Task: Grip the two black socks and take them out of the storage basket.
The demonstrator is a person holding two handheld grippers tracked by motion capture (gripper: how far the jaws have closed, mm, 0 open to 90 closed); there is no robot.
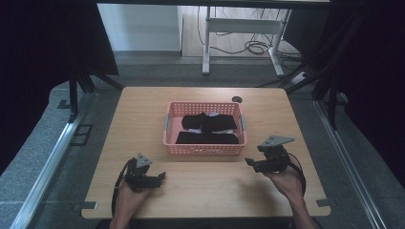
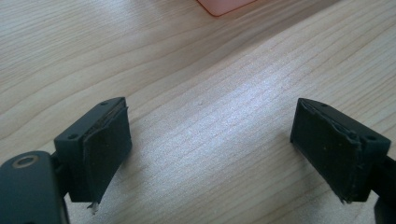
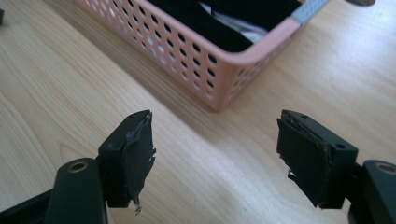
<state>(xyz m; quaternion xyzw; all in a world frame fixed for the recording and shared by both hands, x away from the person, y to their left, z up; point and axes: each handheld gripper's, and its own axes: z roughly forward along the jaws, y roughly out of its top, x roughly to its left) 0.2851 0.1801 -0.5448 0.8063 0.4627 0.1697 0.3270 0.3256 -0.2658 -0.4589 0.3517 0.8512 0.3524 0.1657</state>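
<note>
High view: pink basket [image 1: 204,148] (perforated) holds black cloth [image 1: 208,123].

High overhead, tool cameras close, shared basket [image 1: 205,149]
</note>
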